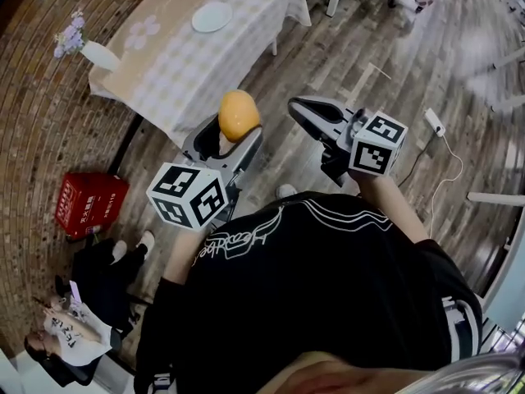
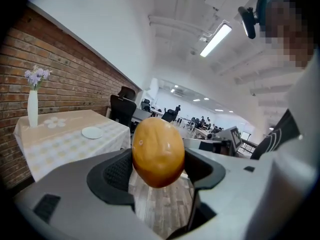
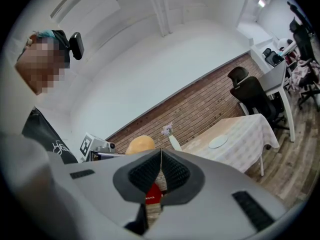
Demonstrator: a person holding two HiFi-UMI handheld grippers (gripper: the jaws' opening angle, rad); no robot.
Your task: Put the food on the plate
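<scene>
So the left gripper [image 2: 158, 170] has its fingers clamped on the food [image 2: 158, 151], a round orange-yellow lump. It's pinched from both sides and held up in the air above the wooden floor [image 1: 394, 64]. That looks like a carrying hold, since the food pokes out past the fingertips and could be set down without the fingers touching anything first.

The plate [image 1: 212, 16] is well apart from it, over on the bench [image 1: 164, 68] with the checked cloth, and it's bare. The food isn't on it yet, so the guess is there's some walking or reaching left.

The right gripper [image 3: 161, 170] has its fingers pressed together on nothing and hangs just beside the left one. It's probably only along for the ride.

Count: one food item, one plate, one bench, one vase [image 1: 98, 54] with flowers at the bench's corner, one red box [image 1: 89, 203] on the floor, two grippers.
</scene>
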